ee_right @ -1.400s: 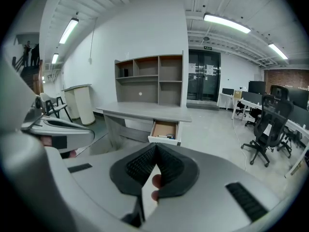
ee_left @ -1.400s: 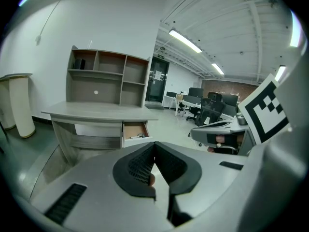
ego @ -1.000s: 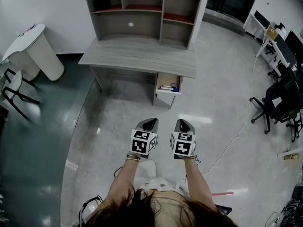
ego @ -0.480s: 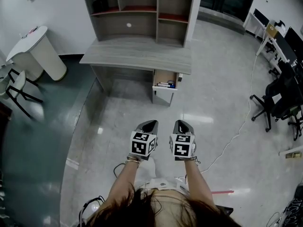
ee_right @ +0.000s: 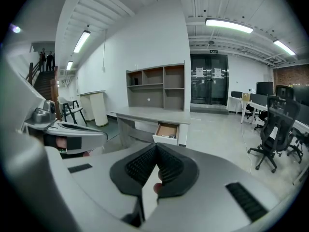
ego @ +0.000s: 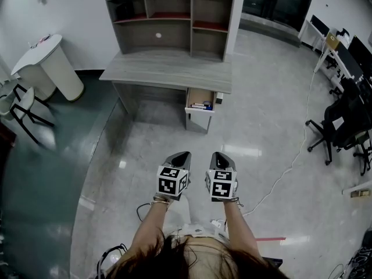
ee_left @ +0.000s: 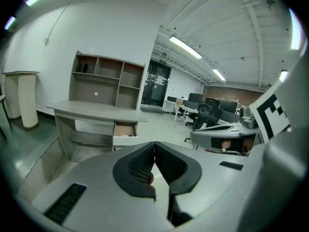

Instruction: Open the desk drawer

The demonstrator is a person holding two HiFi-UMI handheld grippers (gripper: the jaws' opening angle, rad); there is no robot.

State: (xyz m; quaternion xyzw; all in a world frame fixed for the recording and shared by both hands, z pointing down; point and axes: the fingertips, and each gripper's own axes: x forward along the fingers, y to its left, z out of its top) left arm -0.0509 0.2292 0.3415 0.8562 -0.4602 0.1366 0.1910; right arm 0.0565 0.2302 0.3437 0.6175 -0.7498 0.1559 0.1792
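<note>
And the person is backing off: over the last second the desk [ego: 168, 71] has slid up and away in the head view, and both claws have drifted back from it. The drawer [ego: 200, 102] already stands pulled out under the desk's right end, so I'd call the opening done and this a retreat. Left claw [ego: 179, 157] is pressed together, nothing between its ribbed black pads. Right claw [ego: 218, 156] is the same, closed and empty. The 2 are held side by side, well apart from the drawer.

Look at that desk: a flat, rectangular grey wood-grain top, with a boxy hutch [ego: 171, 16] of open cubbies and reddish shelf faces above it. The drawer shows a white front and a tan inside. Some small items lie in it, possibly books, too small to tell. The glossy pale floor [ego: 256, 127] throws back the ceiling lights.
</note>
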